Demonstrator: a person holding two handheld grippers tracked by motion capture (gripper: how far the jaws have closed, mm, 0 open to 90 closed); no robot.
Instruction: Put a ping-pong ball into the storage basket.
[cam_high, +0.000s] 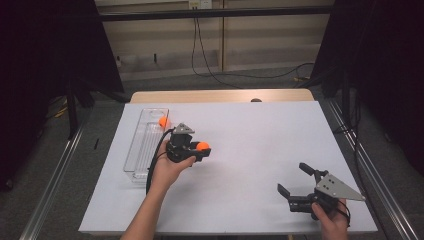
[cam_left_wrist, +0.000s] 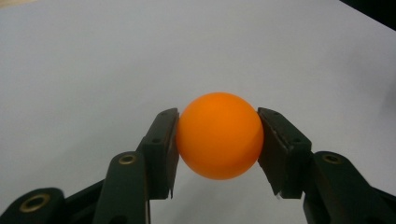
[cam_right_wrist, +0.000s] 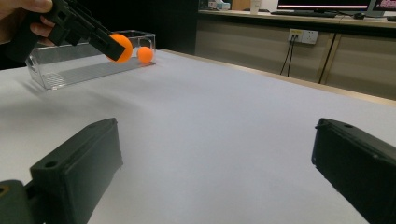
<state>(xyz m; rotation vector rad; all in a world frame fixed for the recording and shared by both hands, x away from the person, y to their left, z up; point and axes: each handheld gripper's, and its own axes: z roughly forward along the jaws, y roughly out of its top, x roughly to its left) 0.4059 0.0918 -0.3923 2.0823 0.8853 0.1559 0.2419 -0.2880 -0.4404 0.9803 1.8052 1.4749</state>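
My left gripper (cam_high: 202, 147) is shut on an orange ball (cam_left_wrist: 219, 135), held a little above the white table just right of the clear plastic box (cam_high: 145, 142). Both pads press the ball's sides in the left gripper view. From the right gripper view the same held ball (cam_right_wrist: 120, 47) hangs in front of the box (cam_right_wrist: 84, 63). A second orange ball (cam_high: 163, 121) lies inside the box at its far end. My right gripper (cam_high: 295, 180) rests near the table's front right, jaws wide apart with nothing between them.
The white sheet (cam_high: 260, 135) covers the table, with a wooden edge (cam_high: 220, 95) behind it. Metal rails run along both sides of the table. Cables lie on the floor beyond.
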